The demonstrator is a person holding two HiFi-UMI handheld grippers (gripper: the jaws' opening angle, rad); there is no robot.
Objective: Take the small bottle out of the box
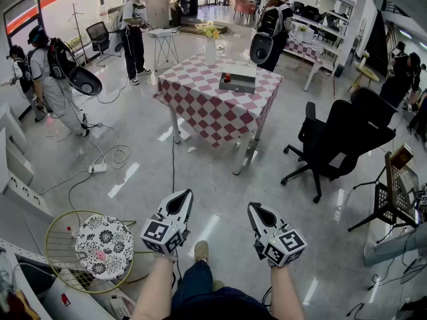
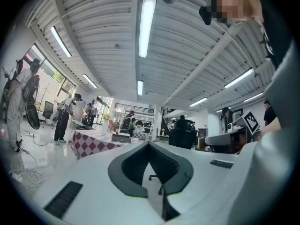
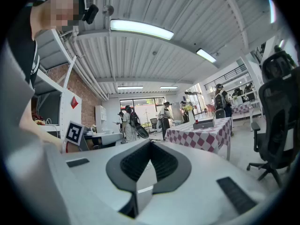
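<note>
I am holding my left gripper [image 1: 180, 200] and right gripper [image 1: 259, 212] low, both pressed together on nothing. The small bottle [image 1: 227, 77] is standing in the box [image 1: 239, 83] on the checkered table [image 1: 200, 109], well apart from me. I think I should be walking closer first, then spreading one gripper before reaching in.

A table [image 1: 200, 102] draped in a red-and-white checked cloth stands on a glossy tiled floor [image 1: 220, 199]. A grey box [image 1: 241, 84] rests on its top, with a white vase [image 1: 211, 51] of yellow flowers at the far edge.
</note>
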